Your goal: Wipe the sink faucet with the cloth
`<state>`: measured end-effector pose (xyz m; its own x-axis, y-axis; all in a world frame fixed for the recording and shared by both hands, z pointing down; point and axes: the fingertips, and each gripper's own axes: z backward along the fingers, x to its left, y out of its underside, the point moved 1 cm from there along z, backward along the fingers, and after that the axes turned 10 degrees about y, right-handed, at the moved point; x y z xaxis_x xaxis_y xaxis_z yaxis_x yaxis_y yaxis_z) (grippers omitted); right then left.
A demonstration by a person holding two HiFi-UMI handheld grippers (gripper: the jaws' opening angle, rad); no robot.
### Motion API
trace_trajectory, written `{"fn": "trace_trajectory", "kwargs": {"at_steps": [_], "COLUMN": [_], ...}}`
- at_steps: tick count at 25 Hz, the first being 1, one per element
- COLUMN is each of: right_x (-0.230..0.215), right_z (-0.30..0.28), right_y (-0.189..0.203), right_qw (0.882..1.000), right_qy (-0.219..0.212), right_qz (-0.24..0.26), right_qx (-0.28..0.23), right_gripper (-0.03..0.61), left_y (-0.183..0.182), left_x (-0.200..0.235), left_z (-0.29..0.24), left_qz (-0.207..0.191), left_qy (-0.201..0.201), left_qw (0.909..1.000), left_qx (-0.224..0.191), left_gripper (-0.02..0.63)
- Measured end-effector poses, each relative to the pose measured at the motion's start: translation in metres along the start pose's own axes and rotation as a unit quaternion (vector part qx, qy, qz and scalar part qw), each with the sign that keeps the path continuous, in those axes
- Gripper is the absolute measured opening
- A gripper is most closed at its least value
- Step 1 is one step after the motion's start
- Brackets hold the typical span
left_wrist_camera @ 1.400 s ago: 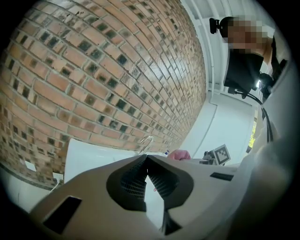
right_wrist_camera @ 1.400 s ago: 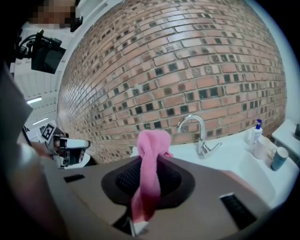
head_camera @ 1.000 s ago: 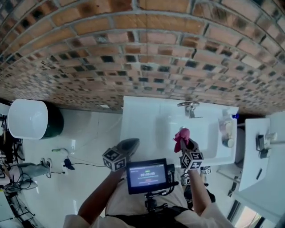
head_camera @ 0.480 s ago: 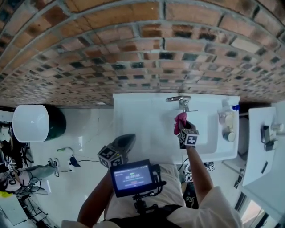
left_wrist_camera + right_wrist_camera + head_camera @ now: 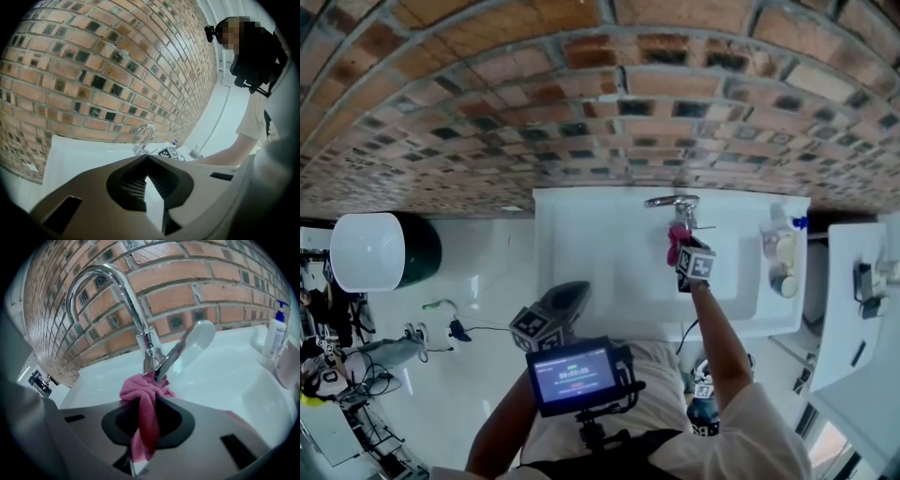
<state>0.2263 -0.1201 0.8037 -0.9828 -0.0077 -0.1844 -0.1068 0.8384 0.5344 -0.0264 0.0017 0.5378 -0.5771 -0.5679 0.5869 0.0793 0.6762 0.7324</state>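
With the right hand-held gripper [image 5: 151, 398] clamped on the cloth [image 5: 139, 391] at the faucet [image 5: 133, 310] base, twelve o'clock, wiping looks just started and calls next for rubbing up the spout, while the left hand-held gripper [image 5: 144, 158] is closed and empty.

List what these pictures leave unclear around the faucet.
- Right gripper view: whether the pink cloth presses the base of the curved chrome faucet; the cloth covers the meeting point. Head view: too small.
- Drain of the white ceramic sink: hidden behind the right gripper's grey body.
- Label on the white pump bottle: too small, near the right edge.
- Left gripper view: the basin, blocked by the shut left gripper.
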Motion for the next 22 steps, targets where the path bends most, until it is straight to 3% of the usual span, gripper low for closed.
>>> {"fn": "trace_trajectory", "kwargs": {"at_steps": [12, 19, 22], "right_x": [-0.014, -0.05, -0.072], "right_z": [0.019, 0.046, 0.067], "right_y": [-0.02, -0.037, -0.058], "right_qw": [0.999, 0.997, 0.993], "right_qy": [-0.035, 0.007, 0.028], "right_qz": [-0.009, 0.011, -0.029], "right_qx": [-0.032, -0.07, -0.114], "right_gripper": [0.071, 0.071, 0.071], "left_y": [0.012, 0.004, 0.001], "left_x": [-0.003, -0.01, -0.014], "left_z": [-0.008, -0.014, -0.015], "left_qz": [0.018, 0.005, -0.005], "left_qy": [-0.009, 0.021, 0.041], "left_qw": [0.9998, 0.9998, 0.9991], "left_qx": [-0.007, -0.004, 0.006], "left_gripper": [0.0, 0.0, 0.0]}}
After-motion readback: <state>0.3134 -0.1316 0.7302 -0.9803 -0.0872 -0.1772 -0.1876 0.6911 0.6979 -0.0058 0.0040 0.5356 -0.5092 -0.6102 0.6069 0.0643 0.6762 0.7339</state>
